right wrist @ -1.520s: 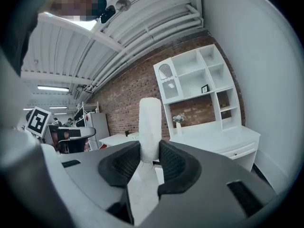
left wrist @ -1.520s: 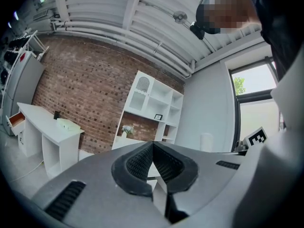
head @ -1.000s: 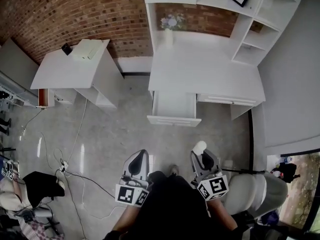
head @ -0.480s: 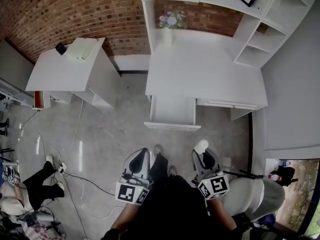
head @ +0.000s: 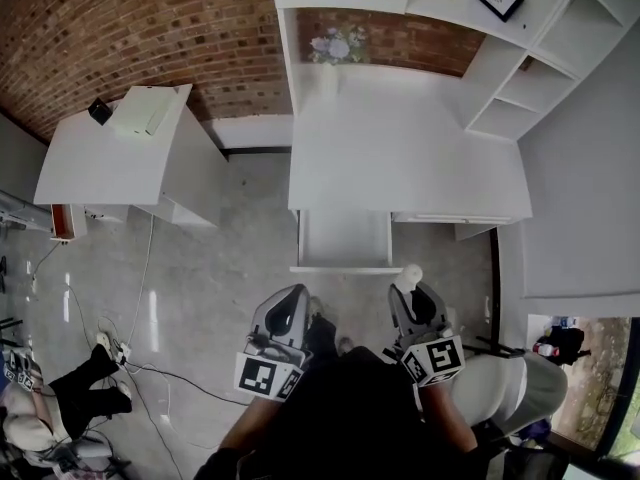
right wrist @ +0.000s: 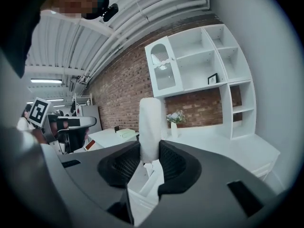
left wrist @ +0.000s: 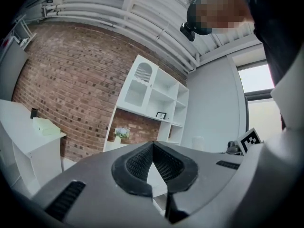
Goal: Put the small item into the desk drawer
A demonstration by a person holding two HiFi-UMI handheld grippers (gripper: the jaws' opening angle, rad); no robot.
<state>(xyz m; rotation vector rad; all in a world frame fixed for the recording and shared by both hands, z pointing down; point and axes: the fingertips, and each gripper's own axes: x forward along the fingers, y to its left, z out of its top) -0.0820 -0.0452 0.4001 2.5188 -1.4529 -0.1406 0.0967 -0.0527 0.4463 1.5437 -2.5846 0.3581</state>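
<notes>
Item gripped in the right tongs, near the open drawer

The right tongs (right wrist: 151,152) are closed on a white cylindrical item (right wrist: 151,120), which stands up past their tips. In the head view the item is above the floor (head: 200,268), close to the right front corner of the pulled-out drawer (head: 345,240) under the white tabletop (head: 400,158). The left tongs (left wrist: 152,145) have their tips together with nothing between them, level with the right and apart from it.

gripper (right wrist: 150,156) clamping white cylinder (right wrist: 151,122), desk (right wrist: 218,144) beyond
</notes>
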